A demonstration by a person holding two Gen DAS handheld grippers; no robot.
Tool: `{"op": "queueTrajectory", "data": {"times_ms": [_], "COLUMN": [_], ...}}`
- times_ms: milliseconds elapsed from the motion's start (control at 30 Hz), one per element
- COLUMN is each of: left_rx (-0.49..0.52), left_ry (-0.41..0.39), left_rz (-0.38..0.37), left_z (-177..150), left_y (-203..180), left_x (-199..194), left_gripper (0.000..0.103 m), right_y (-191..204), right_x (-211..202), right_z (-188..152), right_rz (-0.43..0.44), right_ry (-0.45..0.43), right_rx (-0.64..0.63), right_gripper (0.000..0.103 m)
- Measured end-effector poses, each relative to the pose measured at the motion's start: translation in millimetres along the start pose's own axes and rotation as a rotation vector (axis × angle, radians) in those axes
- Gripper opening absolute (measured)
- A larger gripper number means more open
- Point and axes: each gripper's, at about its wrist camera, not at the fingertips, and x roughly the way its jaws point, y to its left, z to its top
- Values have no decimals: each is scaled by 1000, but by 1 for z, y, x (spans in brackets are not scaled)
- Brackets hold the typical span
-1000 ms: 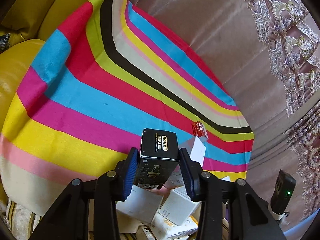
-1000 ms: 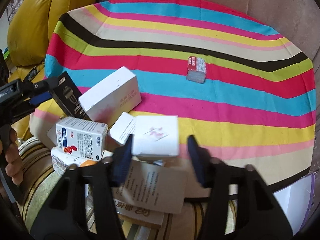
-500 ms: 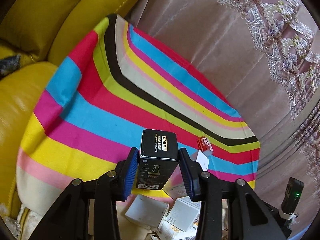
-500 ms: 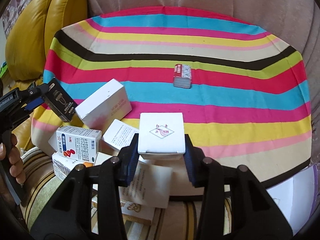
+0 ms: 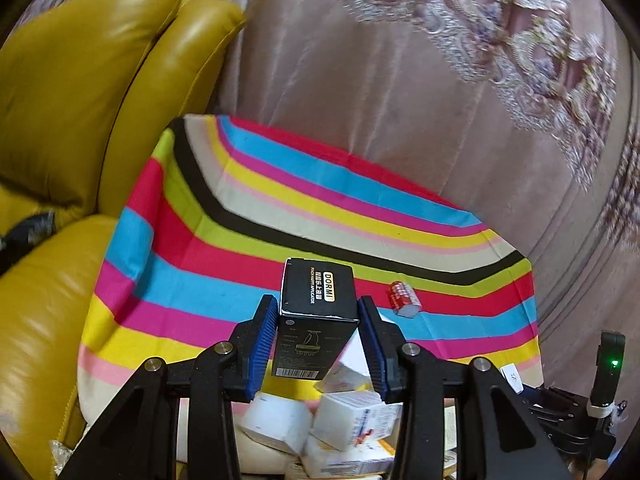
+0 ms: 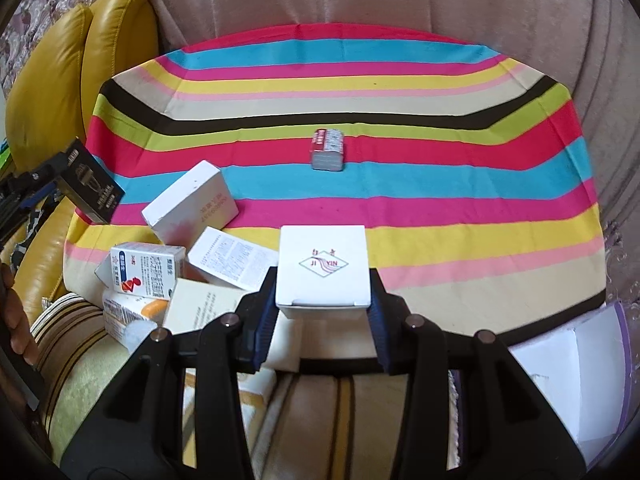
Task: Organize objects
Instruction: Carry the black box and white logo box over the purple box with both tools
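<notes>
Your left gripper (image 5: 318, 344) is clenched on the black box (image 5: 316, 312), whose lower end hides part of the heap of white boxes (image 5: 320, 424) at the frame's bottom. Your right gripper (image 6: 322, 312) grasps the white box (image 6: 323, 266), covering the cartons beneath it. The small red pack (image 6: 328, 148) lies alone mid-cloth. The striped cloth (image 6: 440, 184) is open across its upper and right parts; its near edge is cut off by the fingers.

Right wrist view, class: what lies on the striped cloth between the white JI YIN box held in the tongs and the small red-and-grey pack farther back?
Nothing: bare striped cloth separates the JI YIN box from the red-and-grey pack.
</notes>
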Motion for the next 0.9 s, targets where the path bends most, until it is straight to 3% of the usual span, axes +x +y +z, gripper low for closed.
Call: {"op": "queueTrajectory", "data": {"times_ms": [500,900], "left_rx": [88,136], "left_ry": [18,125], "left_rz": [-109,-299], "left_z": [-12,-45], "left_y": [-74,-155], "left_x": [-21,-26], "left_gripper": [42,42], "right_y": [-53,-115], "right_x": [-35,-76], "right_z": [-28,-60], "right_rz": [-48,-134], "right_ry": [-5,-20], "right_rx": [84,166], "right_gripper": [45,45]}}
